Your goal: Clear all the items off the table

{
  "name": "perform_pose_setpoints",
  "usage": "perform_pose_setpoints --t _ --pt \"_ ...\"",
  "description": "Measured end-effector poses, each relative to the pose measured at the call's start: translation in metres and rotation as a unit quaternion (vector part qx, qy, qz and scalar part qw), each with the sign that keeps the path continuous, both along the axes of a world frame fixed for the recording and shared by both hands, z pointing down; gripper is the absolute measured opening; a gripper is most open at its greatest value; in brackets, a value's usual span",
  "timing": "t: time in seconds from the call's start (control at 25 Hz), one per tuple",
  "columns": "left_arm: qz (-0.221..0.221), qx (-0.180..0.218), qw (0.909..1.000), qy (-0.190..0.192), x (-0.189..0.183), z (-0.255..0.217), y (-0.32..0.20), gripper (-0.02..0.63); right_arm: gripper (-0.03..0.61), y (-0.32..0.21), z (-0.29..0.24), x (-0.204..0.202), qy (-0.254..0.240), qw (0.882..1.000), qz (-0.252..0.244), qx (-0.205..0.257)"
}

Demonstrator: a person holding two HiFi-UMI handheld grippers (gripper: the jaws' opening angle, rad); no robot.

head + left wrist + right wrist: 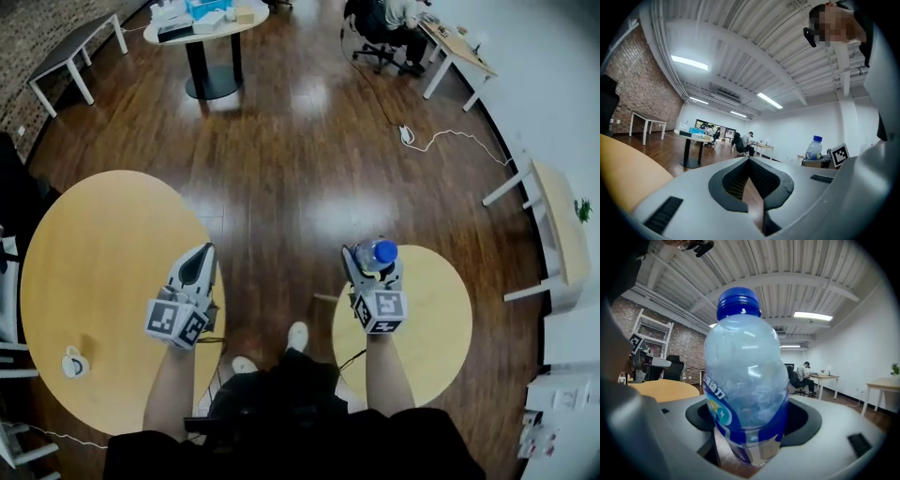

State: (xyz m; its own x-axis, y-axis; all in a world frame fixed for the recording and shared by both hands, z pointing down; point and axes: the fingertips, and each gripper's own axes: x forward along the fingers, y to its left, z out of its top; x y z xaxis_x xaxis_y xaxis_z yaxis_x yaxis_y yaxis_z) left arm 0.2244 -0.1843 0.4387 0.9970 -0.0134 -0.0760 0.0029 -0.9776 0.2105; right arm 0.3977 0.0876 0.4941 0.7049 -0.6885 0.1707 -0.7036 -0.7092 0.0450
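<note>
My right gripper [371, 255] is shut on a clear water bottle [381, 253] with a blue cap and blue label, held upright above the near edge of a small round yellow table [441, 323]. In the right gripper view the bottle [745, 380] fills the gap between the jaws. My left gripper [201, 253] is shut with nothing in it, over the right rim of a large round yellow table [94, 272]. Its jaws meet in the left gripper view [749, 161], where the bottle [814, 149] shows off to the right. A small white cup [73, 362] sits on the large table's near left.
The wooden floor runs between the two tables, with the person's shoes [298, 336] on it. Farther off stand a round table with boxes [202, 23], a white bench [75, 52], a desk with a seated person [455, 42], a floor cable [441, 141] and white tables [553, 225].
</note>
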Motion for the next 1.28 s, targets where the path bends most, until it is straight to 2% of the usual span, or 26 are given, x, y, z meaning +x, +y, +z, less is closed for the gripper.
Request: perform_pose_setpoints --t 0.2,0.36,0.52,0.8,0.92,1.0,1.16,1.28 --pt "-0.103 0.001 0.9946 0.012 -0.089 -0.017 -0.060 0.000 0.376 -0.086 -0.018 -0.028 0.018 0.995 -0.095 -0.006" --pt "-0.188 0.006 0.9822 0.010 -0.182 -0.018 -0.114 0.000 0.376 -0.179 -0.026 -0.079 0.022 0.985 -0.170 0.001" --pt "-0.283 0.008 0.9588 0.014 -0.280 -0.021 -0.154 0.000 0.376 -0.275 -0.028 -0.145 0.022 0.964 -0.265 0.001" --pt "-0.401 0.015 0.9155 0.024 -0.414 -0.025 -0.173 0.000 0.376 -0.381 -0.043 -0.258 0.045 0.917 -0.397 0.002" --pt "-0.442 0.012 0.8964 0.030 -0.454 -0.025 -0.170 0.000 0.376 -0.408 -0.054 -0.293 0.046 0.899 -0.436 0.010" --pt "-0.460 0.010 0.8870 0.036 -0.470 -0.026 -0.166 0.000 0.376 -0.418 -0.057 -0.307 0.046 0.890 -0.454 0.011" --pt "-0.483 0.011 0.8744 0.041 -0.493 -0.026 -0.164 0.000 0.376 -0.434 -0.056 -0.327 0.047 0.878 -0.477 0.010" --pt "-0.494 0.010 0.8684 0.043 -0.496 -0.026 -0.170 0.000 0.376 -0.447 -0.051 -0.330 0.045 0.871 -0.489 0.007"
